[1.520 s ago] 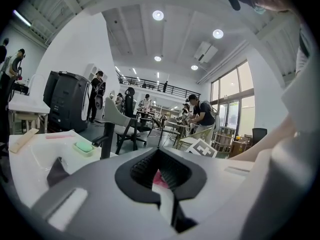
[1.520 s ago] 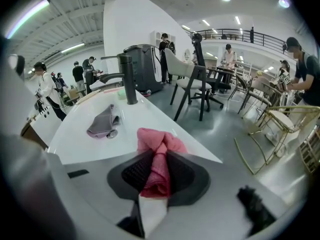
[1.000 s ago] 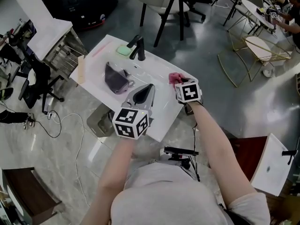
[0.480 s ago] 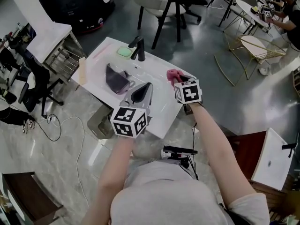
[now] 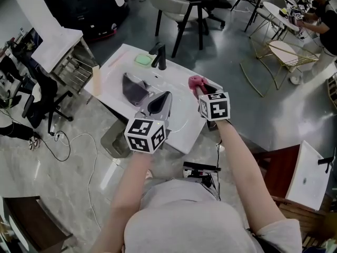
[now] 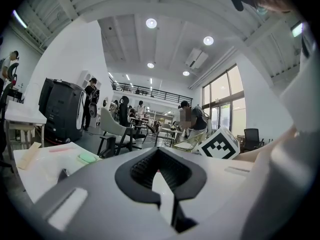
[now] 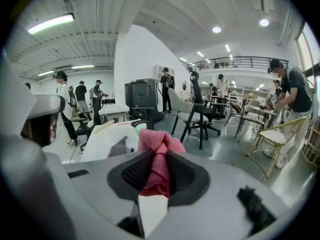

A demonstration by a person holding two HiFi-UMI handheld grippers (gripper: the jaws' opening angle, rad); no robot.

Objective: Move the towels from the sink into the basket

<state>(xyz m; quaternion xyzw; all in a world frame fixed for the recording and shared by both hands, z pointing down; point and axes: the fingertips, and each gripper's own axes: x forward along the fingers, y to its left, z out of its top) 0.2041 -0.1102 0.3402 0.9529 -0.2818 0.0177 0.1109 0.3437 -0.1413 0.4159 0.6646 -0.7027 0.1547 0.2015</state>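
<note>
right, head view first: i'm looking steeply down on the white sink (image 5: 178, 124), with its black faucet (image 5: 159, 55) at the far edge and a green pad (image 5: 142, 60) just beside it. a grey towel (image 5: 134, 88) lies crumpled in the basin, in front of the faucet. my left gripper (image 5: 167, 96) hangs over the near side of the sink, just beside that towel but not on it. its jaws meet at the tips and carry nothing. my right gripper (image 5: 202, 90) is over the sink's right end with a pink towel (image 5: 195, 82) bunched at its tips. a grey tub (image 5: 112, 139) stands on the floor by the sink's near-left corner; i can't say whether it is the basket.

left gripper view: the dark pads close to a point with no cloth in them. past them, low on the left, i see the sink (image 6: 45, 161) and the green pad (image 6: 87, 157). the right gripper's marker cube (image 6: 220, 145) shows on the right.

right gripper view: the jaws are partly closed and pinch the pink towel (image 7: 157, 161), and a fold of it puffs out above the pads. behind it, to the left, are the sink (image 7: 102, 139) and the grey towel (image 7: 121, 146). people and chairs fill the hall beyond.
</note>
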